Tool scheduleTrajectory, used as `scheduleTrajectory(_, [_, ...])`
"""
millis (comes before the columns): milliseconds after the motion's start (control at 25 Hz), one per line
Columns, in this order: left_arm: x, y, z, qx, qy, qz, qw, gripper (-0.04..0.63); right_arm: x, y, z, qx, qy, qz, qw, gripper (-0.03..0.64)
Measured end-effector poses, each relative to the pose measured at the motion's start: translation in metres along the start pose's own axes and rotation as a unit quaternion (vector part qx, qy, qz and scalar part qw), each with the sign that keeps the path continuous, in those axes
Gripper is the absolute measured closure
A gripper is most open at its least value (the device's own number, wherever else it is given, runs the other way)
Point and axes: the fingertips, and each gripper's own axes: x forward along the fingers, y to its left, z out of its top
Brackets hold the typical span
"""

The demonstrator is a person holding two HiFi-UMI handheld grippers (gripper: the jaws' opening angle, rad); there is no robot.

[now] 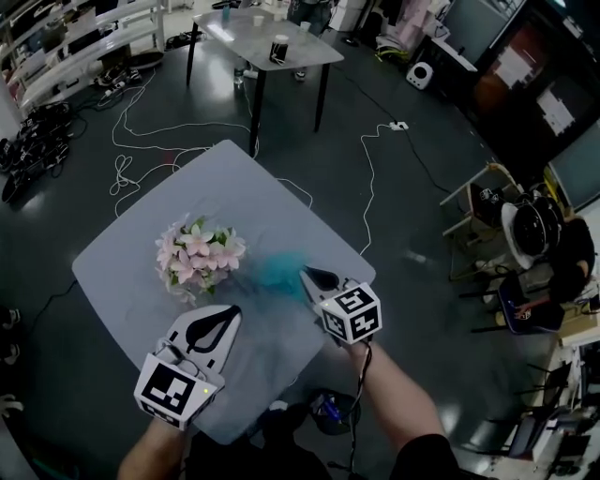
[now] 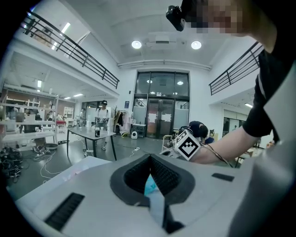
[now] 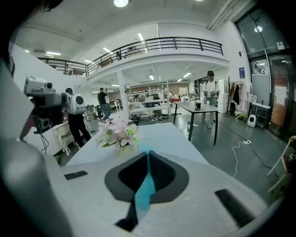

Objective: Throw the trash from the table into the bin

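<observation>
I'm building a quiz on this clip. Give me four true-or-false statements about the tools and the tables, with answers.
1. The right tool is shut on a thin teal scrap of trash. True.
2. The left tool stands wide open and empty. False: it is shut, with a bit of the teal scrap pinched between its jaws.
3. The bunch of pink and white flowers lies on the floor. False: it rests on the near grey table.
4. A dark cup stands on the far table with dark legs. True.
</observation>
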Motion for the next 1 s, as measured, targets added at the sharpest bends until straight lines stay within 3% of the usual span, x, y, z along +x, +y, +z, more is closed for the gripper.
scheduleTrajectory(520, [-0.041,-0.09,0.029,0.045,-0.019,-0.002,0.9988,0.583,-0.155,0.056,0.031,-0.032,-0.039,-0.005,0.999,0.614])
scheduleTrajectory(800, [-0.028,-0.188,0.02,0.037,-0.001,-0.054,0.9979,0.583,-0.241,0.074,0.007,-0.021,-0.077,-0.003,0.997,0.614])
scheduleTrajectory(1000, [-0.014,-0.245,0.016,0.064,0.021,-0.103,0.9924,0.583,-0.292,0.08,-0.006,0.002,-0.107,-0.022,0.994,0.615])
